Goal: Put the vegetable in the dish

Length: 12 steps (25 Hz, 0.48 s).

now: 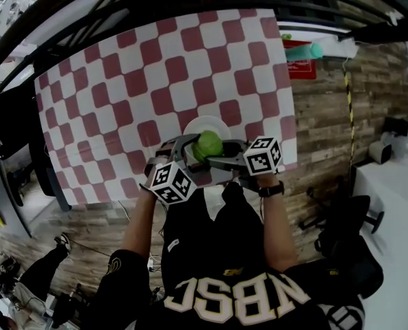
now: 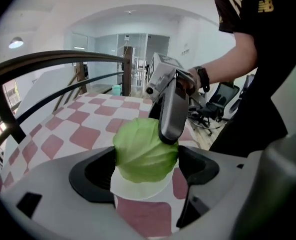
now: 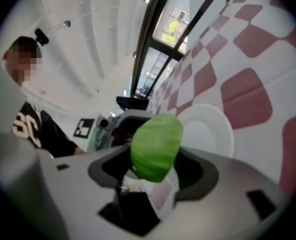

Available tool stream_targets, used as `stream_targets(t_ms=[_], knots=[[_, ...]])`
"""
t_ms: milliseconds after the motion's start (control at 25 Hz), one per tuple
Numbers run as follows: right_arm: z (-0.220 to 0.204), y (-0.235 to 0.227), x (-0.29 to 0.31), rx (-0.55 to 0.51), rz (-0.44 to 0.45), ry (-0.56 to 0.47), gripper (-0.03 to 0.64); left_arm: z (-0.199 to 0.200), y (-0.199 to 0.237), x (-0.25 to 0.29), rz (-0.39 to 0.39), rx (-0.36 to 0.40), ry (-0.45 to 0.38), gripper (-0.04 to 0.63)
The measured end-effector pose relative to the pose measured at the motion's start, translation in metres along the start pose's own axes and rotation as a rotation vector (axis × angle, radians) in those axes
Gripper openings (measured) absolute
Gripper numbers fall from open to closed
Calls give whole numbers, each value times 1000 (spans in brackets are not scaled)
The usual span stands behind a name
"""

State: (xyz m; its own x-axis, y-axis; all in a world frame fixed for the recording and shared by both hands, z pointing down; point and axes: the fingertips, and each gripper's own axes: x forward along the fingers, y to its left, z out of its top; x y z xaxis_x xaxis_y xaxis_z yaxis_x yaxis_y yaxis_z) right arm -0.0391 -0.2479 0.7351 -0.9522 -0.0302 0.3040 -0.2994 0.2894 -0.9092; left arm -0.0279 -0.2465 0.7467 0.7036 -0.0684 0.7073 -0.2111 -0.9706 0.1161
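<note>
The left gripper [image 2: 146,160] clamps the cabbage [image 2: 144,151] across its width. The right gripper [image 3: 156,159] has its jaws apart on either side of the same cabbage, its pads clear of it. The cabbage sits over the white dish [image 3: 213,130], near the front edge of the checked tabletop [image 1: 121,102].

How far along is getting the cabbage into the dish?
Done: the cabbage is at the dish. In hand: it sits between the jaws of the left gripper, which seem to grip it; the right gripper stands open. Left: let go, withdraw.
</note>
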Motion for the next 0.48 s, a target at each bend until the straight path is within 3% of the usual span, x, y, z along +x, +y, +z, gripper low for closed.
stream_targets(t_ms=[80,200,360,480], knots=[[-3,-16,-4,-46,-136,37,301,-9,1,6,25,44,67,416],[5,-36,-20,-136,-317,33,313,-15,6,13,69,79,118,408],[21,-43,-39,-178,-380,-7,313,-12,18,23,128,106,156,407],[38,-33,-48,-209,-390,-76,313,-11,26,27,161,62,141,407]])
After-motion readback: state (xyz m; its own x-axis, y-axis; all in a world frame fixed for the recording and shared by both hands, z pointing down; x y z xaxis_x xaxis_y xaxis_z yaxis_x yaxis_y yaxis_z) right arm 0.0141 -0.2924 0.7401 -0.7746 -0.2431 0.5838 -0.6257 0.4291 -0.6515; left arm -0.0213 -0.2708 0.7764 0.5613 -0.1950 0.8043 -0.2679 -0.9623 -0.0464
